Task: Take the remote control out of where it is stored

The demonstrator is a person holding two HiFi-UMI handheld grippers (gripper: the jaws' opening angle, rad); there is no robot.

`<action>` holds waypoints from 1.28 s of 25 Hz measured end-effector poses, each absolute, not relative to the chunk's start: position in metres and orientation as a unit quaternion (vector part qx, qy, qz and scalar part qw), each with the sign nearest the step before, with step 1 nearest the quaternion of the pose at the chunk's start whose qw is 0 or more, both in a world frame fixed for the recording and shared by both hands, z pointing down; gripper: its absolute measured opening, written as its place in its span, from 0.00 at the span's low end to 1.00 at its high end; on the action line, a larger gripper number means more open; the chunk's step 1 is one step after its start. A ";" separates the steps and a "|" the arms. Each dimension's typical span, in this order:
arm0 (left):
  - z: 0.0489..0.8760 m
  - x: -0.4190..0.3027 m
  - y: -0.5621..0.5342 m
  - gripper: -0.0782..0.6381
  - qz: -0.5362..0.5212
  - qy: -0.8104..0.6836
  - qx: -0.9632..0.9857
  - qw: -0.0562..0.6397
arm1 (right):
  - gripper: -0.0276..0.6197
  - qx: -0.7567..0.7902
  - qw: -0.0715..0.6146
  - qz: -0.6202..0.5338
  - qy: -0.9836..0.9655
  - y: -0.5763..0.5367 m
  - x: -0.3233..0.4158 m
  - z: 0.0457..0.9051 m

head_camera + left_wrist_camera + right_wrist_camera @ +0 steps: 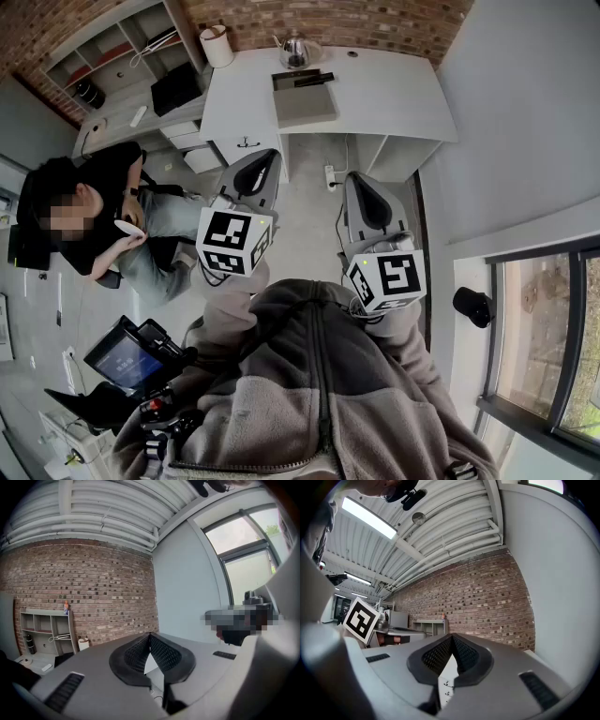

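Note:
A grey open box (305,103) lies on the white desk (394,94) at the far end of the head view. A dark slim object (311,79), perhaps the remote control, rests along the box's far edge. My left gripper (272,156) and right gripper (355,178) are held side by side near my chest, above the floor and well short of the desk. In the left gripper view the left gripper (150,635) has its jaws meeting at the tips, with nothing between them. The right gripper (452,637) is likewise shut and empty. Both point upward at the brick wall.
A kettle (298,49) and a white roll (217,45) stand at the desk's back. A drawer unit (246,145) sits under the desk's left end. A person (94,216) sits to the left. Shelves (112,52) stand far left, and a camera rig (131,356) is near left.

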State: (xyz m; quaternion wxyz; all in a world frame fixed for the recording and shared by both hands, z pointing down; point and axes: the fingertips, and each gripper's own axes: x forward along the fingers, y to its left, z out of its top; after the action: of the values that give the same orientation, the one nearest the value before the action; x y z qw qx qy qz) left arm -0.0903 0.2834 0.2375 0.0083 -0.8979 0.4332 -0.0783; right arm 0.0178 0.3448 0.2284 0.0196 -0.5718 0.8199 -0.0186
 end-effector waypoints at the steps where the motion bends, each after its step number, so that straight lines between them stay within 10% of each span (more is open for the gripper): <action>1: 0.237 -0.090 0.283 0.12 -0.079 0.433 -0.898 0.009 | 0.05 -0.572 0.020 -0.018 0.820 0.344 0.018 0.227; 32: 0.280 -0.009 0.303 0.12 -0.105 0.423 -0.899 -0.033 | 0.05 -0.573 -0.024 -0.053 0.818 0.372 0.095 0.279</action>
State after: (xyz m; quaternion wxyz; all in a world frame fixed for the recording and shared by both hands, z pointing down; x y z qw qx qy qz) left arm -0.0092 0.3032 0.2800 -0.0330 -0.8991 0.4235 -0.1055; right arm 0.0953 0.3723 0.2787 -0.0241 -0.5725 0.8178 -0.0529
